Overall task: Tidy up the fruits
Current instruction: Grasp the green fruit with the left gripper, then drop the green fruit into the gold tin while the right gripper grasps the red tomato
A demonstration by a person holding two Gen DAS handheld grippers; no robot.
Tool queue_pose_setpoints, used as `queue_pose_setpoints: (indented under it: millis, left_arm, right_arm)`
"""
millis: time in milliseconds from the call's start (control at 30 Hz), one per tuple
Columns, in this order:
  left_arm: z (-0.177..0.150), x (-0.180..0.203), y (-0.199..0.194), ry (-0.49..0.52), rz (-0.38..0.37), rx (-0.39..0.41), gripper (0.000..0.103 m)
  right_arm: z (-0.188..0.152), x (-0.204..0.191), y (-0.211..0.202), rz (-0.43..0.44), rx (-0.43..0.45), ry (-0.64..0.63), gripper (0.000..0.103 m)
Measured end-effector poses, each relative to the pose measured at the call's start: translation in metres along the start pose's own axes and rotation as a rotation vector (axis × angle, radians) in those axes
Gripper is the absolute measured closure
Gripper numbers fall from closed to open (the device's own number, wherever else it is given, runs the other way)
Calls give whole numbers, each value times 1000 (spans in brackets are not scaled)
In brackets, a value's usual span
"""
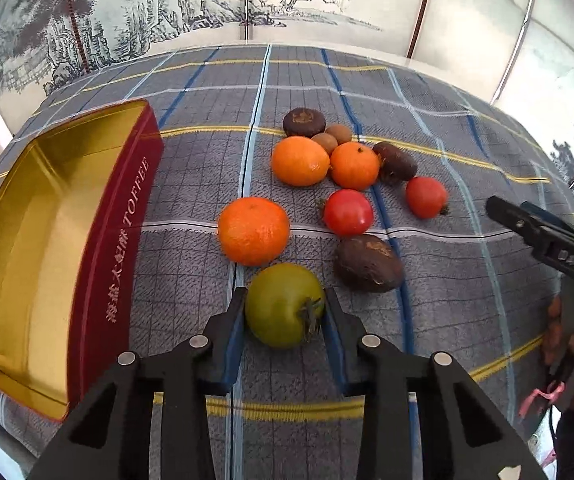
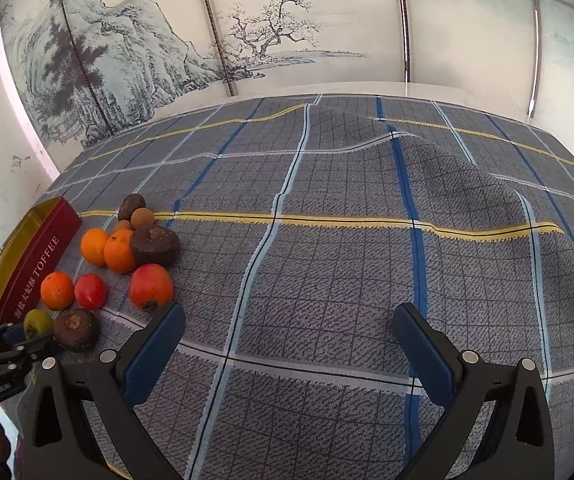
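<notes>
While L gripper [image 1: 284, 306] pinches round, smooth green tomato [image 1: 283, 305] between blue pads, fruit sits on woven plaid cloth [image 1: 447, 312], just R of red TOFFEE tin [image 1: 115, 240] w/ glossy gold inside. Beyond: 3 dimpled oranges [image 1: 253, 230], 2 shiny red tomatoes [image 1: 348, 212], matte brown fruits [image 1: 368, 263]. R gripper [image 2: 287, 346] spread wide over rumpled cloth, holding nothing.

Left gripper [image 1: 283, 309]: black frame, blue pads, silver round screws. Right gripper [image 2: 287, 332]: same build; white "DAS" marking, pink tie at 4 o'clock.
</notes>
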State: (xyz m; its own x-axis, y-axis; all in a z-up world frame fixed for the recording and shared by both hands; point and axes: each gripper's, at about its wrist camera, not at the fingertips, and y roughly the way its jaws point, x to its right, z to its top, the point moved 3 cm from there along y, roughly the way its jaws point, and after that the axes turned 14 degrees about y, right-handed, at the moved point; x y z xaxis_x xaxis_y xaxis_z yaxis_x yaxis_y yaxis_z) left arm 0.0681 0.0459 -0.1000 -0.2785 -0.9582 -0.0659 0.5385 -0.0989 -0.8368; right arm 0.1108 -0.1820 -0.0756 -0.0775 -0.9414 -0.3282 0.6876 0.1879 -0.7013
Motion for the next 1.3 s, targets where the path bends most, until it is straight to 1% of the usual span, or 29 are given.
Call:
queue_pose_setpoints:
  millis: [133,300,433,700,733,767,800,833,900,967,1033,1100,1167,1233,1300]
  left_arm:
    - [-2,-1,-14,-16,-18,17,72]
    - [-3,-5,-31,-19,-15,41,72]
    - [-2,-13,-44,-33,-1,65,72]
    - [2,-33,-57,-73,26,87,72]
    - [2,-35,-58,-77,29,90,72]
    - [2,-38,-60,-79,32,92,71]
    - [3,-40,-62,-78,37,95,71]
    - [2,-41,-63,-77,40,97,71]
    - [3,-44,-65,-74,49,100,71]
    - [3,-49,-67,-80,56,104,71]
    - [2,-54,-69,-86,60,105,71]
    - [2,-57,-70,-88,66,107,71]
    - [1,-62,-72,-90,77,108,71]
    - [2,-67,-72,-94,88,107,71]
    - [2,-74,-73,-96,100,106,71]
  right_arm:
    - [1,0,2,-6,-2,2,0]
    - [1,0,4,-10,-11,0,0]
    - [1,0,4,-12,-14,0,0]
    - [1,0,4,-4,-7,-2,0]
    - [1,0,3,16,-2,-7,4]
    - [1,-2,1,44,-1,-14,12]
    - [0,-5,0,82,-9,-25,16]
    - [-2,-10,1,108,-36,-34,20]
    - [-3,-22,2,154,-78,-45,20]
    - [-2,-38,1,180,-74,-80,20]
    - [-1,-55,3,190,-79,-136,20]
    - [-1,-67,10,190,-100,-181,23]
    - [-2,-76,19,163,-111,-221,33]
    - [-4,-82,28,155,-131,-247,40]
    - [-6,-82,38,127,-146,-257,47]
